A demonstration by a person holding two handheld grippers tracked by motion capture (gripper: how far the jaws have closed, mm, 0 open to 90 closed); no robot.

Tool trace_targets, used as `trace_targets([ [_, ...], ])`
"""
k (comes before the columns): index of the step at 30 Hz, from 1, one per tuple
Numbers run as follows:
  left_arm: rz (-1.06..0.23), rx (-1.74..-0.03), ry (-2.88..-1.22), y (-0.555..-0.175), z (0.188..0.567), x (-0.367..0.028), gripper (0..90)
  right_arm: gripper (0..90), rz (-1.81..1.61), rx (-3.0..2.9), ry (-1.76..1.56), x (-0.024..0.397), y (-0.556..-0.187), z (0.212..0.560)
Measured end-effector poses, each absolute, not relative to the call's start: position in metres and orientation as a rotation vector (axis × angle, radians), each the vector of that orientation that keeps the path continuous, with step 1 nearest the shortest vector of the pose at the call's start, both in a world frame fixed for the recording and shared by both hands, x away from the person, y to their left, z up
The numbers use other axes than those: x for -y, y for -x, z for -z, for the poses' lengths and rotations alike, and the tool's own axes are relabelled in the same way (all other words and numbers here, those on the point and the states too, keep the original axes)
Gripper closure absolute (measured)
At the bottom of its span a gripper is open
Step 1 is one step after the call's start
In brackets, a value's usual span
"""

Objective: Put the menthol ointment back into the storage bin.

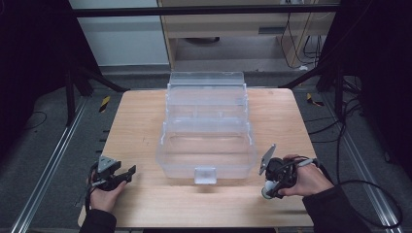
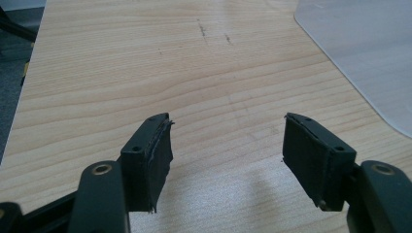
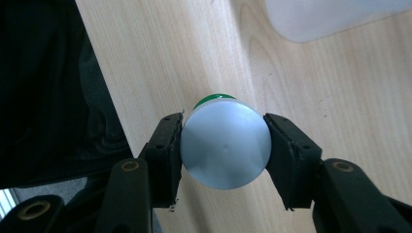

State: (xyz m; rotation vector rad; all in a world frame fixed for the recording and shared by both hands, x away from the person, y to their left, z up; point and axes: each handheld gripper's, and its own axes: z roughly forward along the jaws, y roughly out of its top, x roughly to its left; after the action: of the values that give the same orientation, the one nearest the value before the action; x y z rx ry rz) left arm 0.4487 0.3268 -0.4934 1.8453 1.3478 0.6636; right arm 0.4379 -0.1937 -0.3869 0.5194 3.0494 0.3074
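- Wooden, pale-grained table (image 1: pixel 145 121) carries a clear plastic tiered organizer box (image 1: pixel 206 126), opened out, at its centre.
- Left tool (image 2: pixel 227 145): jaws spread wide, nothing between them, low over bare wood near the front left corner; box edge at far right of its view.
- Right tool (image 3: pixel 223 145): jaws pinching a small round silver-capped container with a green rim (image 3: pixel 225 145), near the table's front right, just beside the box's corner.

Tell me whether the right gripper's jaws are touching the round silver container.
Touching. In the right gripper view, both black jaws of the right gripper press against opposite sides of the silver container, with no gap on either side.
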Motion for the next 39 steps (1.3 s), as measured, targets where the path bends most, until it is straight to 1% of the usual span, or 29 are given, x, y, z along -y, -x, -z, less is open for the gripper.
trace_targets([
  [19, -0.658, -1.339, -1.856, -0.449, 0.493, -0.324, 34.4, 50.6, -0.381, -3.010, -0.503, 0.184, -0.450, 0.335],
  [39, -0.657, -1.335, -1.855, -0.449, 0.493, -0.325, 34.6, 50.6, -0.442, -2.982, -0.489, 0.175, -0.461, 0.303],
])
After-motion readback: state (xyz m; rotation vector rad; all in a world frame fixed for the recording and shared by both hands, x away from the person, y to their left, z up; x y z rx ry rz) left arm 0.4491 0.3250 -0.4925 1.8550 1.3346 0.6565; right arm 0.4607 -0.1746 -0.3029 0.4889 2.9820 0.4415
